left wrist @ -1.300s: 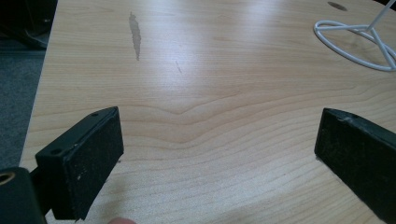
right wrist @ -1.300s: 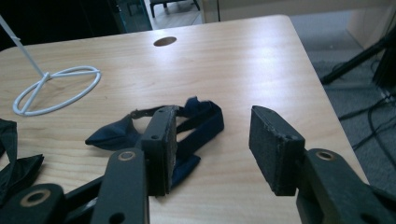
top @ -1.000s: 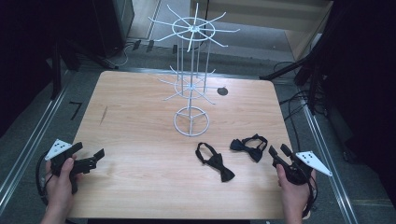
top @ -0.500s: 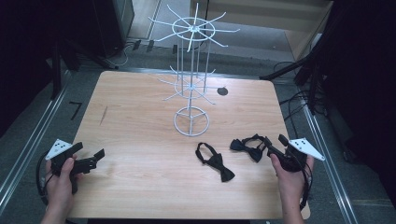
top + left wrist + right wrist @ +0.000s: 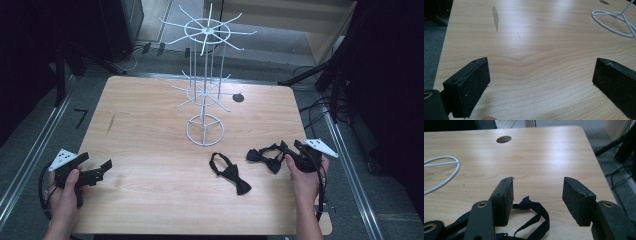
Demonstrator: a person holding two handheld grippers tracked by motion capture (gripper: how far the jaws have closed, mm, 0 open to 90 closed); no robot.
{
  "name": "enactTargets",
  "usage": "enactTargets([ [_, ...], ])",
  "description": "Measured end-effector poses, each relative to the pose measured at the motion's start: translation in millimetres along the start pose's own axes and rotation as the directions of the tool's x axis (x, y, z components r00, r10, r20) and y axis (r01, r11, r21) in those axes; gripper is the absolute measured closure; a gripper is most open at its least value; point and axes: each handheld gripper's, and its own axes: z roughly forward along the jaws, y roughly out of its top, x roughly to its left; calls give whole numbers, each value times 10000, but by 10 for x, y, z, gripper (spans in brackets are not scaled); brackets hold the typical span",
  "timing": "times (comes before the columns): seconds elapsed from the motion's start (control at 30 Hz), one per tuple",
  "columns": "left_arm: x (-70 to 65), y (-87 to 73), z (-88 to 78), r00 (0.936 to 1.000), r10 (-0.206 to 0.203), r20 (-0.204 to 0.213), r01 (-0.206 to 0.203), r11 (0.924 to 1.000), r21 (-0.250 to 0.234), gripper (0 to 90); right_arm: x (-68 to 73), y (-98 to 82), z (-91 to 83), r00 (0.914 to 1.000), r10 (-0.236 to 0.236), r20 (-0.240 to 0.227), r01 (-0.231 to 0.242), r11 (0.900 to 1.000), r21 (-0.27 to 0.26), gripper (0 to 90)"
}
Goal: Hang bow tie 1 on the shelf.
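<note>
From my end, the left gripper (image 5: 95,172) sits at the lower left of the high view with its jaws spread wide and nothing between them; in the left gripper view its pads (image 5: 470,86) frame bare table (image 5: 536,50), with the table's left edge close by at the left of that frame. The right gripper (image 5: 292,152) is at the lower right of the high view, jaws parted and clamping nothing — in the right gripper view the strap of a dark bow tie (image 5: 534,216) lies just under and beside the left pad (image 5: 505,201). That bow tie (image 5: 265,157) is right at the gripper's tips in the high view; a second bow tie (image 5: 231,172) lies to its left, nearer the bottom centre. Open wood runs across the middle up to the white wire rack (image 5: 205,130) at frame centre. Since a second ago the right gripper has slid left and up toward the bow tie; the left one has stayed put.
</note>
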Motion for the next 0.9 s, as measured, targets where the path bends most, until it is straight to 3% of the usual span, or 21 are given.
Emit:
enactTargets([
  [0.13, 0, 1, 0, 10000, 25, 12, -25, 10000, 31, 17, -34, 25, 88, 10000, 90, 22, -91, 9997, 226, 432],
  [0.33, -2, 1, 0, 10000, 45, 35, -45, 10000, 32, 16, -48, 60, 153, 9999, 129, -24, -129, 9999, 112, 440],
  [0.57, -4, 2, 5, 10000, 77, 38, -77, 10000, 57, 17, -34, -29, 251, 10000, -11, 57, 8, 9983, 589, 440],
  [0.9, -5, 1, 3, 10000, 91, 39, -92, 9999, 57, 16, -109, -192, 279, 9985, 497, 230, -521, 9912, 1214, 452],
])
